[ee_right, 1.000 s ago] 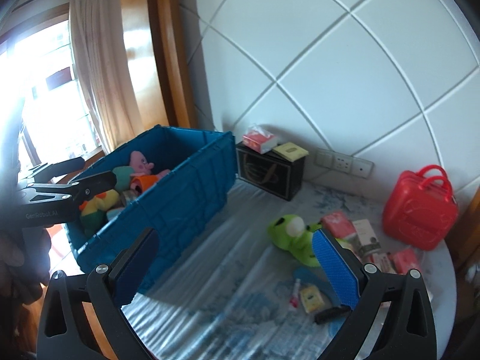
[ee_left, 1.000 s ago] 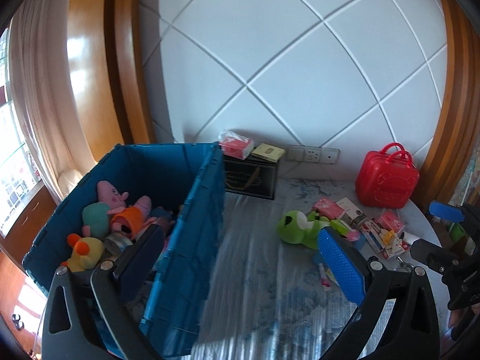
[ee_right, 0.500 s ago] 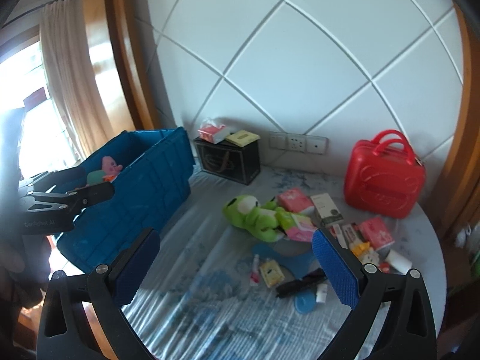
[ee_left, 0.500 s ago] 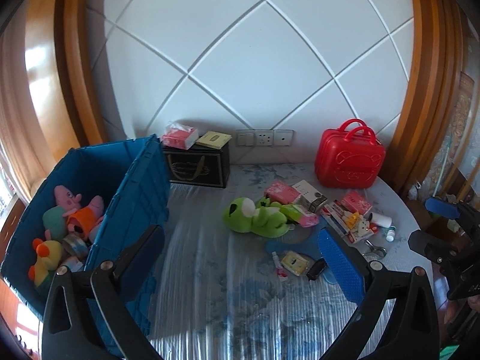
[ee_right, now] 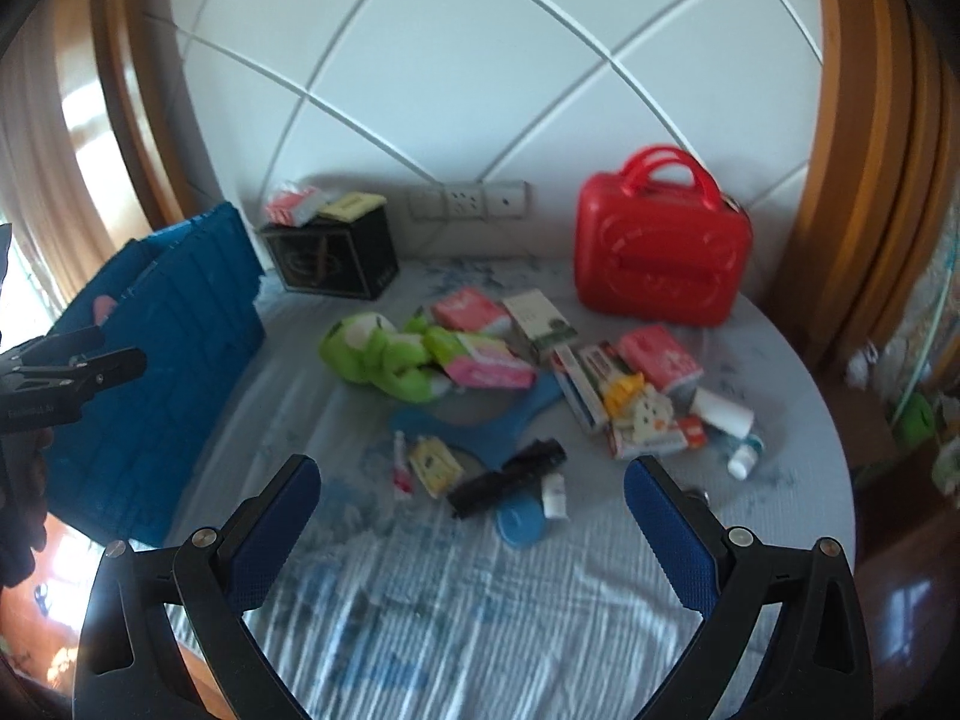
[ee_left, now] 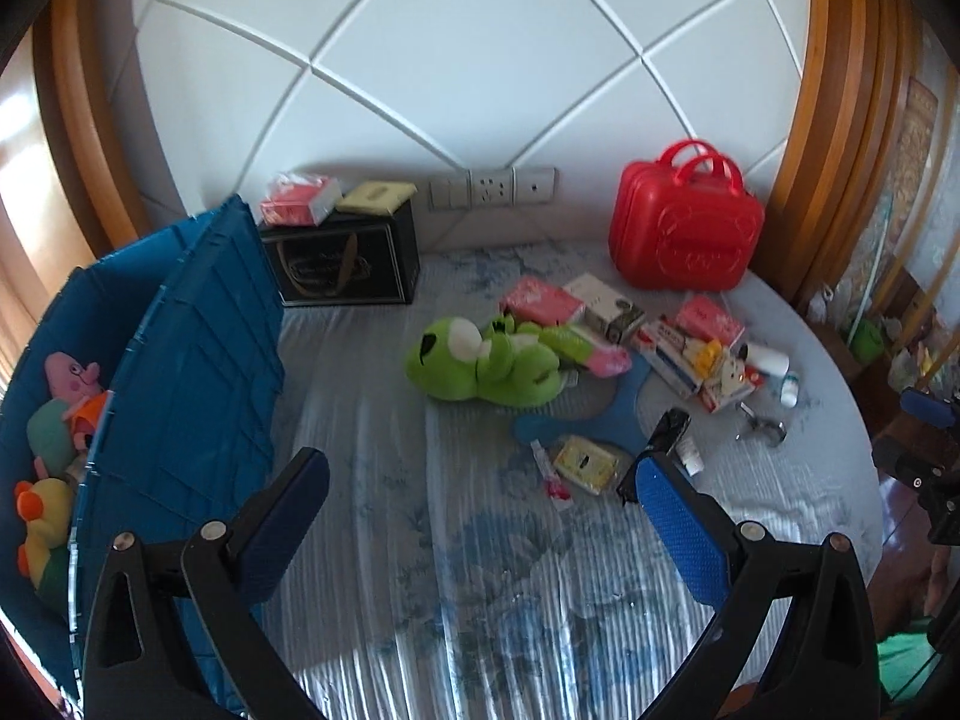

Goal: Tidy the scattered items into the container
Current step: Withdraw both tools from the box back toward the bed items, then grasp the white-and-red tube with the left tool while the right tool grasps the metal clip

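Fingers of both grippers spread wide, empty, above green frog plush (ee_left: 486,360) lying beside blue crate (ee_left: 192,348).

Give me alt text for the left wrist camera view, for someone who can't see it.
An open left gripper hovers, holding nothing, over a table scattered with a green frog plush, small boxes and toiletries. A blue bin holding soft toys stands at left, and a red case by the wall.

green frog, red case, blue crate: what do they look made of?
Frog: soft plush fabric, fuzzy and slumped. Case: probably hard plastic, glossy with a moulded emblem. Crate: likely rigid plastic, matte with moulded ribs.
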The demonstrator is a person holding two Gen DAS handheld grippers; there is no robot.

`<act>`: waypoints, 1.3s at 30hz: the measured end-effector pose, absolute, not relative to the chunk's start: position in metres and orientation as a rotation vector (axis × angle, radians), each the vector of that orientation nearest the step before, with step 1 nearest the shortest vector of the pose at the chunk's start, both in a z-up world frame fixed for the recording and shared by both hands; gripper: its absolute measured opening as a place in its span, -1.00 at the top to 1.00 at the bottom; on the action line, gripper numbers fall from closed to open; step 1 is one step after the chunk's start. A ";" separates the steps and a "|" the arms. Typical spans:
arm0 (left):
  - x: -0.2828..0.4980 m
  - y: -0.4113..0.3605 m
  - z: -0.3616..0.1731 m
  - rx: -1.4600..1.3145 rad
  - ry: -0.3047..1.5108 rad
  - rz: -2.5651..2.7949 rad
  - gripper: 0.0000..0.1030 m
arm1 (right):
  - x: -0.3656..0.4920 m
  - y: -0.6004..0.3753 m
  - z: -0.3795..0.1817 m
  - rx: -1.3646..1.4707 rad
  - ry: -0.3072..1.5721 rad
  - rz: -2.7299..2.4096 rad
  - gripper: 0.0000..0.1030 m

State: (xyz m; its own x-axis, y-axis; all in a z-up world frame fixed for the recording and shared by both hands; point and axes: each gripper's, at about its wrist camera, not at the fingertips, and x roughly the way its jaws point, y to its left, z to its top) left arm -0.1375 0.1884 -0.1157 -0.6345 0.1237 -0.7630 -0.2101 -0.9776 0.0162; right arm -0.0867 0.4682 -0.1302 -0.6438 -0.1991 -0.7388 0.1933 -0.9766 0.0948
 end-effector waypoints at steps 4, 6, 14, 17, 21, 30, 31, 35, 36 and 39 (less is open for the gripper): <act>-0.149 0.200 -0.150 -1.284 0.163 2.630 -1.00 | -0.091 0.482 -0.168 1.298 -0.021 -2.658 -1.00; -0.155 0.207 -0.169 -1.304 0.178 2.608 -1.00 | -0.093 0.488 -0.185 1.335 -0.023 -2.656 -1.00; -0.182 0.239 -0.238 -1.376 0.193 2.515 -1.00 | -0.112 0.507 -0.256 1.487 -0.020 -2.624 -1.00; -0.195 0.255 -0.270 -1.425 0.234 2.483 -1.00 | -0.122 0.513 -0.281 1.530 -0.005 -2.616 -1.00; -0.213 0.270 -0.311 -1.455 0.295 2.492 -1.00 | -0.133 0.520 -0.309 1.584 0.009 -2.602 -1.00; -0.263 0.271 -0.389 -1.584 0.204 2.516 -0.97 | -0.141 0.549 -0.348 1.676 0.045 -2.594 -1.00; -0.266 0.269 -0.394 -1.600 0.191 2.518 -0.94 | -0.141 0.551 -0.351 1.682 0.049 -2.590 -1.00; -0.277 0.267 -0.417 -1.677 0.175 2.525 -0.76 | -0.139 0.555 -0.360 1.703 0.036 -2.570 -1.00; -0.278 0.267 -0.419 -1.681 0.168 2.522 -0.71 | -0.138 0.556 -0.363 1.708 0.031 -2.565 -1.00; -0.280 0.273 -0.425 -1.663 0.171 2.528 -0.69 | -0.136 0.559 -0.370 1.721 0.018 -2.550 -1.00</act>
